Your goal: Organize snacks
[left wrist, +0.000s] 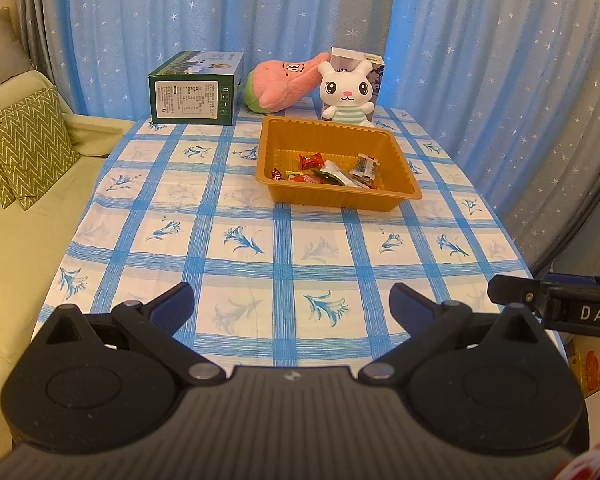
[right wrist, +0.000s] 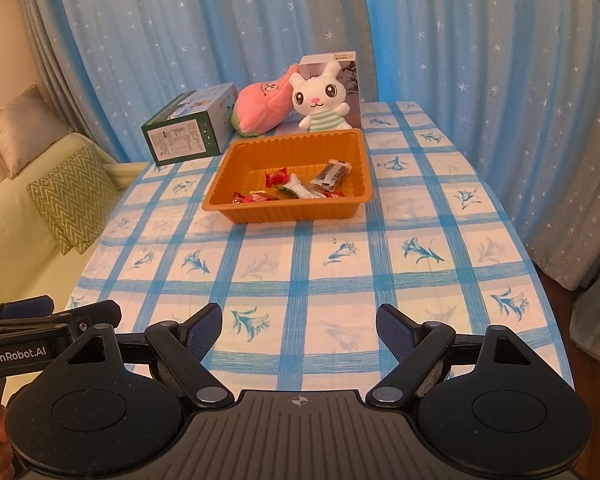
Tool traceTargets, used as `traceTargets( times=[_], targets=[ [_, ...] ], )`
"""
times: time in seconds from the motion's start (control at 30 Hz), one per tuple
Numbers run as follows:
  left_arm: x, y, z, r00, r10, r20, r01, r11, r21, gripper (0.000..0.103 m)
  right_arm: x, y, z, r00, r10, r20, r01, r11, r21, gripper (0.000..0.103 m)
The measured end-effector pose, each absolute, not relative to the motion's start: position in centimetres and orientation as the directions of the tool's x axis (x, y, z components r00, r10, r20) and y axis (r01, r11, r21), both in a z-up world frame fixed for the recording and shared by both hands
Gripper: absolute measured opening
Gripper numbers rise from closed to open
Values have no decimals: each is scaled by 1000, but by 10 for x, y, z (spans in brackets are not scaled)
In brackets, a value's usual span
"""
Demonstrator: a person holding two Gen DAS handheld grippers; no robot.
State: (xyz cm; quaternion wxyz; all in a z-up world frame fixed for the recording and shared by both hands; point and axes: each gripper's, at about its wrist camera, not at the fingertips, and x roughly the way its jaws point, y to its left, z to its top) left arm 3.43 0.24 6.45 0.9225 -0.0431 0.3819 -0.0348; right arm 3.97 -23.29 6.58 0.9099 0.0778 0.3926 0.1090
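Observation:
An orange plastic tray (left wrist: 278, 128) (right wrist: 220, 200) sits on the checked tablecloth toward the far end of the table. Several wrapped snacks (left wrist: 332, 170) (right wrist: 300, 188) lie in its near half: red wrappers, a white-green one and a dark clear packet. My left gripper (left wrist: 292, 304) hovers open over the table's near edge, nothing between its fingers. My right gripper (right wrist: 299, 322) is open too, empty, beside the left one. Both stand well short of the tray. The right gripper's side shows at the right of the left wrist view, and the left gripper's side at the left of the right wrist view.
At the table's far end stand a green box (left wrist: 196, 90) (right wrist: 188, 130), a pink plush (left wrist: 284, 86) (right wrist: 260, 110), a white rabbit plush (left wrist: 346, 94) (right wrist: 320, 104) and a carton (left wrist: 374, 66) behind it. Blue starred curtains hang behind. A sofa with a patterned cushion (left wrist: 24, 144) flanks the left.

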Motion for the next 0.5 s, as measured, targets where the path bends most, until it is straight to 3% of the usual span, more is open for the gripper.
traceTargets(
  times=[0.5],
  targets=[
    [33, 1, 65, 706, -98, -702, 32, 994, -106, 103, 40, -233, 65, 668, 260, -697, -137, 964, 228, 84]
  ],
)
